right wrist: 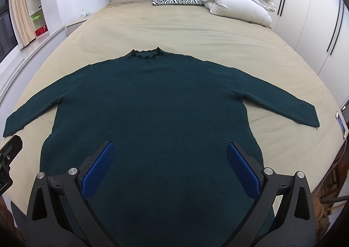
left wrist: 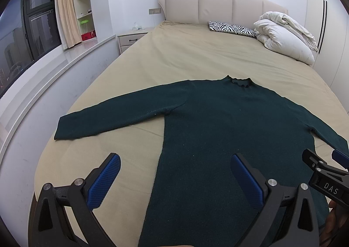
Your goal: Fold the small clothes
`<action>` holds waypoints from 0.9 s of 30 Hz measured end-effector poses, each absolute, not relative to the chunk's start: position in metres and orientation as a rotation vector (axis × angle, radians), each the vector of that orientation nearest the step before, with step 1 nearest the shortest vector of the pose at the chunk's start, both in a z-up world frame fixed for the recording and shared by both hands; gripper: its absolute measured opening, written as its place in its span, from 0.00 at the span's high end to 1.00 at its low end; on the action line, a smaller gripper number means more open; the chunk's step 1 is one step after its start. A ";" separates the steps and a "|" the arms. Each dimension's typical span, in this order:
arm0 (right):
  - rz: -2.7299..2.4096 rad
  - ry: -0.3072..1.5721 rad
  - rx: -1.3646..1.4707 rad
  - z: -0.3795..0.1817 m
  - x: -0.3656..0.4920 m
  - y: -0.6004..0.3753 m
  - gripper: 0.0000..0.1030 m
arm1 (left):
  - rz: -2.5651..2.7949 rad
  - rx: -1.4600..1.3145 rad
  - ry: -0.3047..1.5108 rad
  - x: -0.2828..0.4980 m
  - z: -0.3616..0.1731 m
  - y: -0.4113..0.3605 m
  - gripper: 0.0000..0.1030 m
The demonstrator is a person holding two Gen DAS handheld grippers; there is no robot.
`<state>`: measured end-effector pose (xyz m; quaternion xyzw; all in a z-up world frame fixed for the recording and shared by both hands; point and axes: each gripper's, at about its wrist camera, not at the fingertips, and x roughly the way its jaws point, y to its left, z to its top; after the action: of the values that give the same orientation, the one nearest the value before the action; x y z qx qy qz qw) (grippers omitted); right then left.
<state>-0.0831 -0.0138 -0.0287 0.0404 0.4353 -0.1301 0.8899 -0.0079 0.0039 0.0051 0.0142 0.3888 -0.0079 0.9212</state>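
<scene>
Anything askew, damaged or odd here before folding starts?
Nothing stands out. The dark green knit sweater lies flat on the beige bed sheet, both sleeves spread. The left gripper and right gripper are open above it.

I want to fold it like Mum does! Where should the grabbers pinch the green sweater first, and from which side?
Probably the cuffs. The green sweater lies flat on the bed, collar away, both sleeves spread wide. The left gripper could pinch the left cuff from the outer left side, and the right gripper the right cuff from the outer right. The cuffs are free edges, easy to swing inward over the body.
</scene>
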 end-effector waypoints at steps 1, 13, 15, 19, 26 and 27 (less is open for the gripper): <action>-0.270 0.905 0.085 -0.029 -0.083 -0.014 0.00 | -0.016 0.029 0.799 -0.008 0.005 0.004 0.00; -0.270 0.906 0.084 -0.030 -0.083 -0.011 0.00 | -0.016 0.029 0.801 -0.008 0.005 0.004 0.00; -0.269 0.906 0.085 -0.030 -0.083 -0.012 0.00 | -0.016 0.028 0.802 -0.008 0.005 0.005 0.00; -0.268 0.906 0.085 -0.030 -0.083 -0.012 0.00 | -0.016 0.028 0.802 -0.008 0.004 0.005 0.00; -0.268 0.909 0.087 -0.032 -0.083 -0.010 0.00 | -0.016 0.028 0.802 -0.008 0.004 0.005 0.00; -0.268 0.909 0.086 -0.033 -0.083 -0.009 0.00 | -0.016 0.028 0.802 -0.008 0.004 0.005 0.00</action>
<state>-0.0830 -0.0092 -0.0331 0.0416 0.4376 -0.1289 0.8889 -0.0079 0.0050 0.0041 0.0135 0.3904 -0.0079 0.9205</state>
